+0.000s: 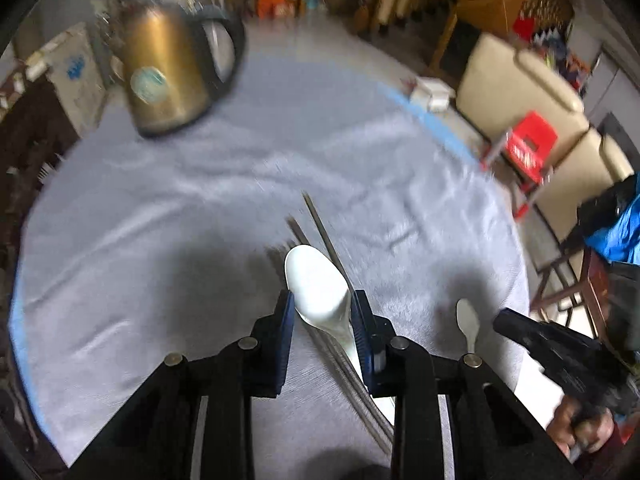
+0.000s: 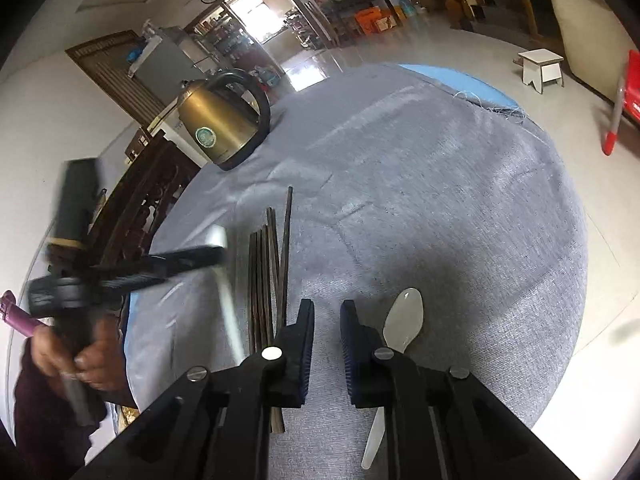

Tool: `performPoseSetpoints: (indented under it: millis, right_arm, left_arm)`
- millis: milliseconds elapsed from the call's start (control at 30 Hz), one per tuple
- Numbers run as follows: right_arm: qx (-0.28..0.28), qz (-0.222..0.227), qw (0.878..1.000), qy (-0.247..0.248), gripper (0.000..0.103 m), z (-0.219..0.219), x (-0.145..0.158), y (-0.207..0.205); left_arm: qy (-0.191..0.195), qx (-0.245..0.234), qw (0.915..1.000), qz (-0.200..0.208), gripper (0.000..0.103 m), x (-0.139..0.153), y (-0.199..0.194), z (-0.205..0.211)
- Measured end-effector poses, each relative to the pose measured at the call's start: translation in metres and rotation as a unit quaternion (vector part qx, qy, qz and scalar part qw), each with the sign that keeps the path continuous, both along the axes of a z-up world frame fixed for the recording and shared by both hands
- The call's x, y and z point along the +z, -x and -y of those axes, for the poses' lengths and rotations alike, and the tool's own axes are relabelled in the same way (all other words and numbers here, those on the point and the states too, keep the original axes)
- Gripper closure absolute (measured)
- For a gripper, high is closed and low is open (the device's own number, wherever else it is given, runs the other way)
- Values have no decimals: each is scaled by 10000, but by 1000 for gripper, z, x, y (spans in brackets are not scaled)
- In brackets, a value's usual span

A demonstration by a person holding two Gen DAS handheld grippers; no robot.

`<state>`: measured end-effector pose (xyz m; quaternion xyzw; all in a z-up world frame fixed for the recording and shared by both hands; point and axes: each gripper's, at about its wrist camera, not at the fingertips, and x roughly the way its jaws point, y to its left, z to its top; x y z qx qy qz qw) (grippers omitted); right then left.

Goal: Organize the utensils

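Grey cloth covered round table, blue edge showing at far side. Gold kettle stood at far left of cloth. Dark chopsticks lay bunched near middle. Left gripper clamped on white spoon, bowl poking forward past pads, lifted above chopsticks. Right gripper hung over bare cloth, jaws nearly together, nothing between. Second spoon lay on cloth just right of right gripper.
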<state>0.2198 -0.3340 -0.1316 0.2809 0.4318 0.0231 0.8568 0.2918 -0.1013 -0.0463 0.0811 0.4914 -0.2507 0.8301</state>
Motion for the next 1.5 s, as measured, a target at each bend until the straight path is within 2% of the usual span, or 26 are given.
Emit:
performPoseSetpoints:
  millis: [67, 100, 133, 167, 200, 233, 300, 367, 400, 500, 633, 733, 867, 933, 1000, 1100, 1200, 1367, 1500]
  right_arm:
    - [-215, -115, 9996, 119, 87, 8, -4, 0]
    - [-273, -213, 9992, 185, 81, 11, -7, -2]
    - [-277, -322, 9989, 205, 64, 14, -11, -4]
    - [-253, -409, 9986, 229, 54, 16, -14, -7]
    - [-231, -498, 9978, 367, 37, 14, -17, -11]
    - [-213, -579, 9966, 546, 35, 11, -19, -14]
    - [-32, -883, 9923, 868, 36, 0, -26, -26]
    - [95, -1239, 9844, 1242, 43, -11, -36, -36]
    - [115, -1419, 9787, 1476, 52, -16, -43, -40]
    - [89, -1403, 9703, 1968, 70, -27, -46, -39]
    - [4, -1233, 9707, 2061, 71, -30, -43, -31]
    - [-15, -784, 9817, 1735, 71, -32, -29, -13]
    - [-63, 642, 9930, 991, 71, -35, 20, 28]
    - [-158, 1627, 9848, 584, 71, -40, 48, 58]
    - [-261, 2307, 9717, 434, 71, -49, 66, 81]
    - [-358, 3024, 9514, 453, 71, -68, 80, 105]
    - [-272, 3219, 9447, 560, 71, -92, 72, 107]
    - [-166, 3125, 9477, 627, 71, -111, 46, 98]
    - [60, 3133, 9457, 859, 71, -126, 37, 112]
  left_arm:
    - [157, 73, 9994, 288, 73, 23, 13, -16]
    - [210, 100, 9990, 388, 73, 32, 18, -19]
    - [261, 130, 9983, 511, 73, 40, 25, -25]
    - [342, 145, 9974, 624, 73, 49, 37, -32]
    - [410, 148, 9967, 683, 73, 54, 44, -36]
    - [499, 158, 9957, 767, 73, 59, 55, -40]
    - [604, 194, 9939, 907, 73, 65, 77, -47]
    - [698, 193, 9925, 982, 73, 68, 95, -50]
    - [700, 218, 9917, 1058, 73, 68, 106, -53]
    - [613, 367, 9902, 1204, 73, 64, 123, -59]
    - [567, 542, 9895, 1213, 73, 47, 139, -62]
    - [425, 804, 9852, 1451, 73, 34, 147, -65]
    - [483, 1249, 9769, 1668, 73, 16, 151, -70]
    - [631, 1463, 9719, 1734, 73, 10, 154, -76]
    - [662, 1663, 9650, 1917, 73, 6, 161, -79]
    - [632, 1746, 9590, 2143, 73, -3, 171, -79]
    - [628, 1797, 9563, 2220, 73, -9, 176, -78]
    - [632, 1820, 9572, 2159, 73, -18, 180, -80]
    - [643, 1775, 9577, 2172, 73, -18, 187, -81]
